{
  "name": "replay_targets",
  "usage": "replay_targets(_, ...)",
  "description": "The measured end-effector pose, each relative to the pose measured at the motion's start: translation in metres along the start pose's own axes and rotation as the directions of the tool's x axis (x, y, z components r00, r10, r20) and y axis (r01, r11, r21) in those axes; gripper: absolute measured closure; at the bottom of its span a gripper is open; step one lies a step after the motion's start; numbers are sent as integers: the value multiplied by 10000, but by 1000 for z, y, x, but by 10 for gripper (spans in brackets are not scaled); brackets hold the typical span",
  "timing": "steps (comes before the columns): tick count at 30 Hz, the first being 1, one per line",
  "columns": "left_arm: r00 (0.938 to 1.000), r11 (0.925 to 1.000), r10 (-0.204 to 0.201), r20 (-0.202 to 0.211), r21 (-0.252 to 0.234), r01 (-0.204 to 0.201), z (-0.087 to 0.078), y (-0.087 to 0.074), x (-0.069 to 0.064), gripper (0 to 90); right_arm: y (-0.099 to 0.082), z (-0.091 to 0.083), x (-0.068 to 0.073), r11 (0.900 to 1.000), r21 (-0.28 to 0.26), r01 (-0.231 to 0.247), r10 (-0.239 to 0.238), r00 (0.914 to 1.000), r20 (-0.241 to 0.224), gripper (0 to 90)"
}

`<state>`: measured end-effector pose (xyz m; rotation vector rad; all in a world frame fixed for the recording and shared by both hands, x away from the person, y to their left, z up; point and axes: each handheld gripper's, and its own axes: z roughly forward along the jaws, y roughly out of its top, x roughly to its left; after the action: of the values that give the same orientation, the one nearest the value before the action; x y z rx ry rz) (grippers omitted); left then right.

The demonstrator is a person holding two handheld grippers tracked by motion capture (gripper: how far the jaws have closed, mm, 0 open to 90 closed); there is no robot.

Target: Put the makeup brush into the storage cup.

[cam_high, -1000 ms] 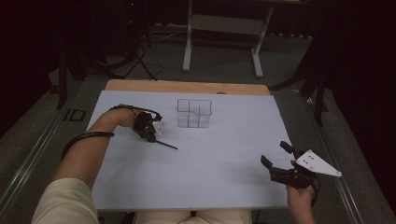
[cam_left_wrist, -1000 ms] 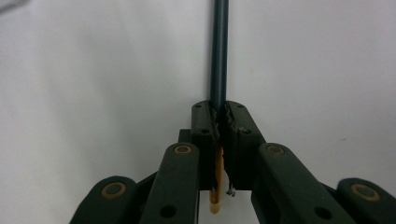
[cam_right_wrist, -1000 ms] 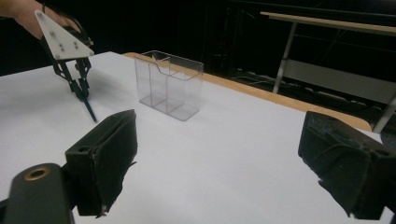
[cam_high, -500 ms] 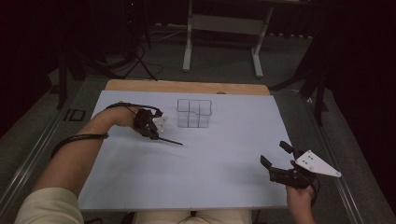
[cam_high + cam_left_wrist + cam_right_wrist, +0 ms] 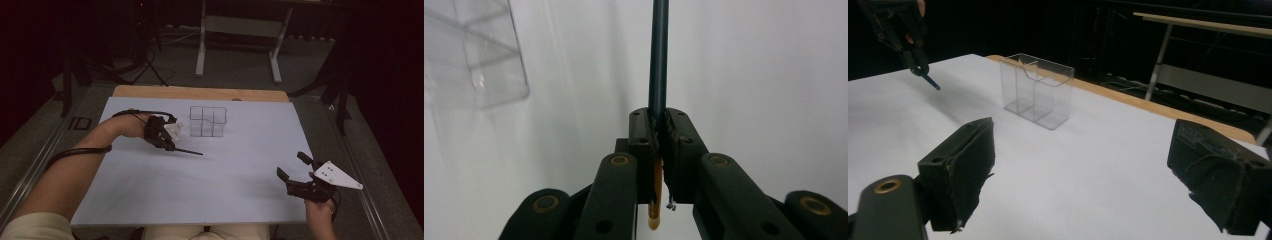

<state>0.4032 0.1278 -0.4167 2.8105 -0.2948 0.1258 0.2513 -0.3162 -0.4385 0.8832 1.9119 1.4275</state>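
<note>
My left gripper point(image 5: 168, 145) is shut on a thin dark pencil point(image 5: 188, 151), which sticks out to the right a little above the white table top point(image 5: 200, 195). In the left gripper view the jaws pinch the pencil point(image 5: 658, 60) near its yellowish end, and its long dark shaft runs straight ahead. A clear plastic box point(image 5: 208, 121) with compartments stands just right of that hand, also at the upper left of the left gripper view point(image 5: 479, 55). My right gripper point(image 5: 291, 165) is near the front right edge, open with nothing between its pads point(image 5: 965, 170).
The right gripper view looks across the table at the clear box point(image 5: 1038, 90), with the left gripper point(image 5: 915, 62) and pencil tip point(image 5: 930, 82) beyond it. A wooden strip point(image 5: 200, 93) edges the far side. A metal stand point(image 5: 240, 30) is on the dark floor behind.
The left hand has risen and shifted slightly right with the pencil still held. The right gripper has stayed where it was.
</note>
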Motion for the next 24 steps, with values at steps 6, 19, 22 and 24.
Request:
replay_targets(6, 9999, 9995, 108, 127, -296, -104, -7, 15, -7, 844, 1, 3, 5, 9999, 74, 118, -116, 9997, -227, 118)
replay_targets(19, 9995, 9995, -290, 148, -154, 292, -22, 47, -16, 843, 24, 25, 26, 9984, 523, 194, -54, 9670, -2546, 117)
replay_targets(22, 9991, 9990, -400, 164, -204, 403, -23, 53, -18, 843, 32, 35, 30, 9946, 937, 458, -116, 9414, -3370, 117)
replay_targets(24, 9995, 9995, -275, 171, -165, 278, -23, 55, -19, 843, 37, 44, 32, 9912, 1233, 471, 3, 9334, -3590, 117)
